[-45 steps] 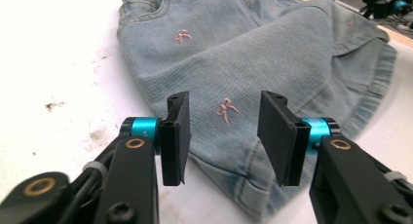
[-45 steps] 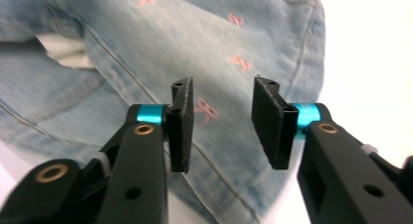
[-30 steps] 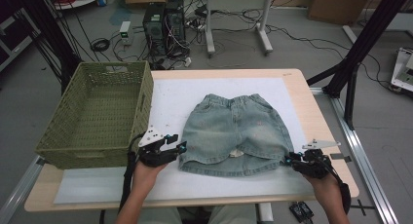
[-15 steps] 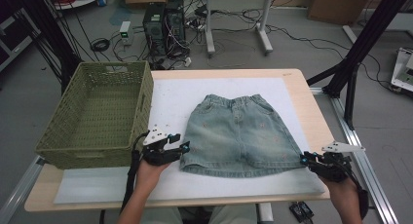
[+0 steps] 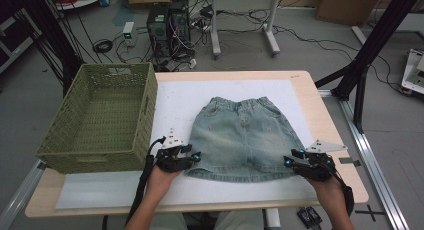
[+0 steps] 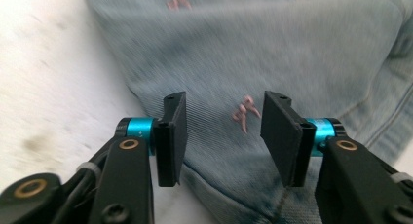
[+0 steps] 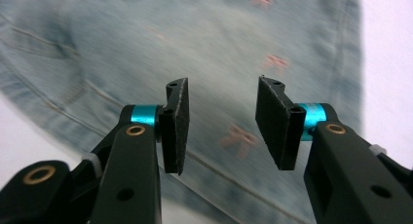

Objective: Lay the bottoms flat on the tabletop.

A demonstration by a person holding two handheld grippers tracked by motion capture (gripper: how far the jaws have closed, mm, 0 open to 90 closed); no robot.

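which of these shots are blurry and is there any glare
Left gripper view: denim skirt smeared by motion blur, jaws sharp. Right gripper view: same blur on the denim, white table cover washed out bright. High view: soft and low in detail, evenly lit, no glare.

A small light-blue denim skirt (image 5: 243, 137) lies flat and spread out on the white mat (image 5: 175, 100) covering the tabletop, just right of a green woven basket (image 5: 102, 115). Its elastic waistband faces away from the person, its wider hem nearest them. Tiny pink bow marks dot the faded fabric.
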